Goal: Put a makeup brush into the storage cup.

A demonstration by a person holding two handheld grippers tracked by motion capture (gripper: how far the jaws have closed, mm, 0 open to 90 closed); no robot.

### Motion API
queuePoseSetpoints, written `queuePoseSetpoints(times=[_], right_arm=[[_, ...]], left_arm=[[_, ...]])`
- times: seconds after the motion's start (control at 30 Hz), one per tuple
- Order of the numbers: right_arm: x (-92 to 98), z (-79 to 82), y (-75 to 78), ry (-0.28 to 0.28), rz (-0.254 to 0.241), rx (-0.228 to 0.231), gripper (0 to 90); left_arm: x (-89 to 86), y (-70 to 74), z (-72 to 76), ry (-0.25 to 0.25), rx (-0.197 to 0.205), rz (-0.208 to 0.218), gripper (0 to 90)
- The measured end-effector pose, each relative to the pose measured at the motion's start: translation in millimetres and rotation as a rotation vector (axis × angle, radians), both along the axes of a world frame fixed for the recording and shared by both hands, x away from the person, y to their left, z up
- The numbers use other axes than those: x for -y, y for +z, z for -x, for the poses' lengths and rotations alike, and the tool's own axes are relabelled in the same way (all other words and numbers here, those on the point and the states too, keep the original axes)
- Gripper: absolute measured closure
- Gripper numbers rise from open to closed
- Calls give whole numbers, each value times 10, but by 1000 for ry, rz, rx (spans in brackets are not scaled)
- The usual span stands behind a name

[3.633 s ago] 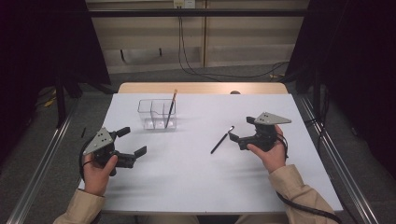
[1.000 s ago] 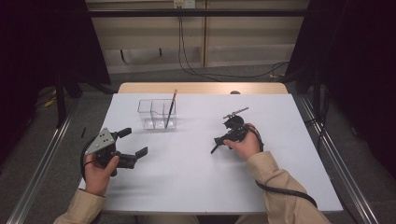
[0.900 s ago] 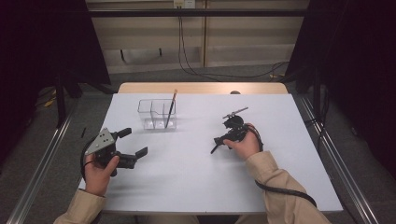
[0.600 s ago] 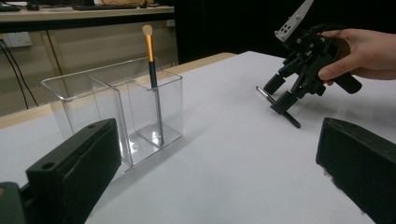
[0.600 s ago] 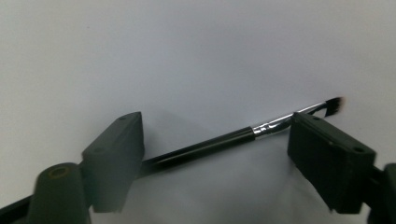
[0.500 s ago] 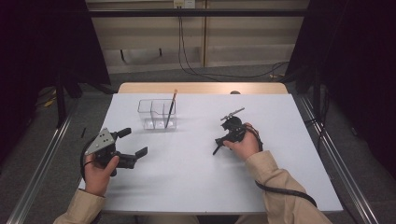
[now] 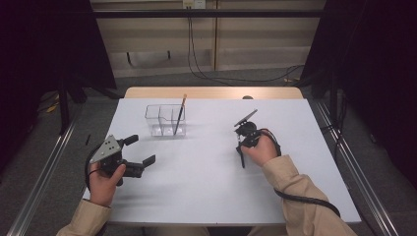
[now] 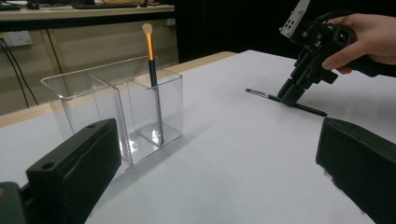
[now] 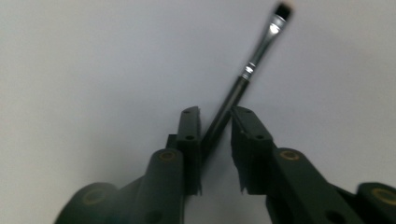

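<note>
A thin black brush [image 9: 261, 46] lies flat on the white table [image 7: 196, 191], right of centre. My right gripper [image 9: 215, 112] points down at it, and its jaws have just been closing with the handle between them. The handle now runs slantwise between the pads and touches both. From the left gripper view, the right gripper [image 8: 290, 95] stands on the brush [image 8: 261, 94]. My left gripper [image 7: 142, 150] rests open near the table's left front, with nothing between its jaws.
A clear two-compartment holder [image 7: 155, 119] stands at the back left of the table, with an orange-handled brush [image 7: 180, 114] upright in its right compartment. In the left gripper view the holder [image 8: 93, 107] is just ahead. Cables lie on the floor beyond the table.
The right gripper's jaws have narrowed onto the brush handle, and the hand barely shifted. Earlier still, that gripper sat level to the right of the brush. The left hand has stayed put.
</note>
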State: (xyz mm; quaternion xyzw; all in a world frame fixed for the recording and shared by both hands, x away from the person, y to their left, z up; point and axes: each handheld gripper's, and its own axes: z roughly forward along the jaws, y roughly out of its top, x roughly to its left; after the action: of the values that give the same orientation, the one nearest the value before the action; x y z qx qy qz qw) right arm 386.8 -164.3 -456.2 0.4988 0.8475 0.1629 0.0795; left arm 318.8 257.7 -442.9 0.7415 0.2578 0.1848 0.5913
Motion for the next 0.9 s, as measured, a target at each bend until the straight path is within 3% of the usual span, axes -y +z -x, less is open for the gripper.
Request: queuePoseSetpoints(times=[0.27,0.4,0.77,0.9], right_arm=[[80,-7,25,-22,4,-72,839],[99,-14,27,-28,-3,-93,803],[19,-12,30,31,59,-78,840],[28,-6,28,30,48,-75,844]], left_arm=[[5,-5,-6,-1,3,-11,1],[9,-13,-6,2,0,-8,1],[15,-17,-6,-3,-3,-16,1],[21,-14,-2,-3,-3,-15,1]])
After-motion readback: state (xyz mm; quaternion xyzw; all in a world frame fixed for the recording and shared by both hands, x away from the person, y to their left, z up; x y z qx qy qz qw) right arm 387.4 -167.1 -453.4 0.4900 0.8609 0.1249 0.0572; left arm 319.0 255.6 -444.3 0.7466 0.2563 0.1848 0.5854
